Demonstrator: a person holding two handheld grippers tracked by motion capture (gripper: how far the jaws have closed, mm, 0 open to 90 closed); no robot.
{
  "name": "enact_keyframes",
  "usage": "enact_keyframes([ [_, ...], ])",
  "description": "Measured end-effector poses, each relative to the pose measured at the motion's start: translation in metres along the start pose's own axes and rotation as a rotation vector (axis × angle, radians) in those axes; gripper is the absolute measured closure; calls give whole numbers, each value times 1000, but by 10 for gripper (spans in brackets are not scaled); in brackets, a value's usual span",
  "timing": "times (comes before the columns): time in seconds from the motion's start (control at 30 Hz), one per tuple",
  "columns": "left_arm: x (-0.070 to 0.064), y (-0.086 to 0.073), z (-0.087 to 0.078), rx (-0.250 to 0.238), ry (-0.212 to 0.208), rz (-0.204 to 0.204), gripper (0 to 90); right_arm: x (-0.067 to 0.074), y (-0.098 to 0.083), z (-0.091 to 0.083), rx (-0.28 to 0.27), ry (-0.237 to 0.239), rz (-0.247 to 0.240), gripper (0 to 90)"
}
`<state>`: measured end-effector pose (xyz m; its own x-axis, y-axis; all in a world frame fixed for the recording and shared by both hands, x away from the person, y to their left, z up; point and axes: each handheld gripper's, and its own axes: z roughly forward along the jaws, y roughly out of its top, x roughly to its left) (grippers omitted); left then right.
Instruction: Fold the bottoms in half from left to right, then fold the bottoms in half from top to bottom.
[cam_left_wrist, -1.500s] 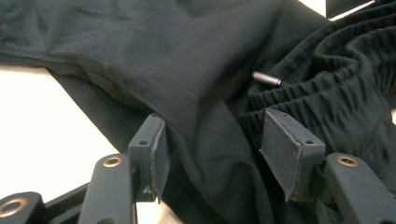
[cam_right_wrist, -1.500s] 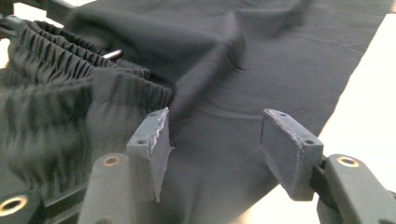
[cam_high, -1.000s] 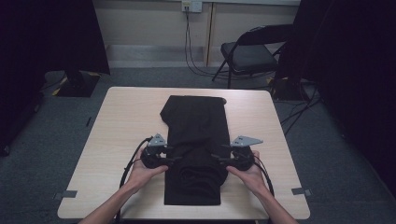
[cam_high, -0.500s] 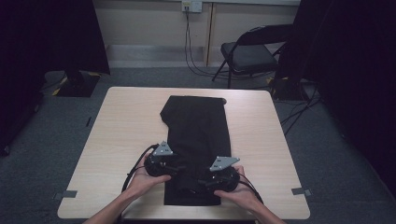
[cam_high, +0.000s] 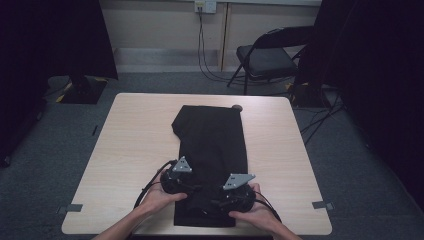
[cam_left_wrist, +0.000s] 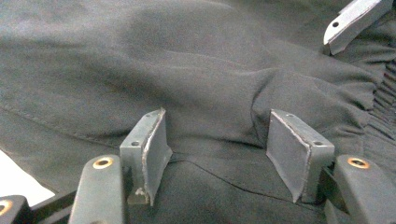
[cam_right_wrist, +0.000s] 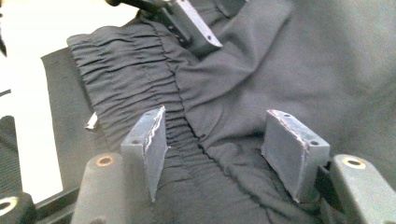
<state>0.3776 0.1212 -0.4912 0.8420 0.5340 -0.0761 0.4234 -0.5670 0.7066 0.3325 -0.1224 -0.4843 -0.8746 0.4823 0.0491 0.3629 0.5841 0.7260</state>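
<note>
Both grippers parked on the near end of the black trousers (cam_high: 210, 150)

Left gripper (cam_high: 176, 181) and right gripper (cam_high: 235, 194) sit low over the cloth near the counter (cam_high: 130, 145) front edge, fingers (cam_left_wrist: 154, 149) spread wide and released, fabric under them but not pinched; the left ones have just been opening. Trousers lie folded lengthwise up the counter's middle, gathered waistband nearest, with a folding chair (cam_high: 265, 57) beyond on the floor

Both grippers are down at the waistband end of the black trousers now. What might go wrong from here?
1. The left gripper and right gripper are open over smooth, layered cloth of the folded black fabric trousers; closing may pinch only the top layer.
2. The gathered elastic waistband lies at the near edge of the light wooden table; a pull toward the person might drag it off.
</note>
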Motion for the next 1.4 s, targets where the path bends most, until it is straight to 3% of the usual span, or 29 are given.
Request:
enact_keyframes([
  [0.07,-2,-1,-1,4,0,13,385,0,3,-3,5,18,-6,365],
  [0.13,-4,-3,-2,7,12,47,400,-6,8,-7,-32,16,4,349],
  [0.37,-9,-8,-6,3,11,52,402,-49,28,-7,-112,-130,69,378],
  [0.5,-2,-7,-8,16,-30,86,426,-64,34,7,-99,-169,81,452],
  [0.57,7,-3,-9,-17,-36,38,470,-69,36,16,-81,-196,79,453],
  [0.7,27,4,-15,-88,42,-30,467,-75,34,27,-55,-204,90,474],
  [0.73,30,3,-13,-82,43,-44,463,-77,32,31,-40,-197,99,480],
  [0.8,33,0,-7,-31,58,-38,461,-75,29,38,-5,-191,91,473],
  [0.83,32,-2,-5,-16,54,-42,455,-73,27,39,-16,-198,77,473],
  [1.0,22,-5,-5,-11,80,-24,448,-67,23,37,-25,-171,77,467],
  [1.2,10,-10,-19,43,16,-46,471,-50,16,30,-19,-132,34,465],
  [1.27,12,-7,-23,37,-21,-55,468,-43,13,28,-24,-122,27,465],
  [1.4,21,0,-34,-34,12,-90,436,-31,11,26,-13,-108,6,465],
])
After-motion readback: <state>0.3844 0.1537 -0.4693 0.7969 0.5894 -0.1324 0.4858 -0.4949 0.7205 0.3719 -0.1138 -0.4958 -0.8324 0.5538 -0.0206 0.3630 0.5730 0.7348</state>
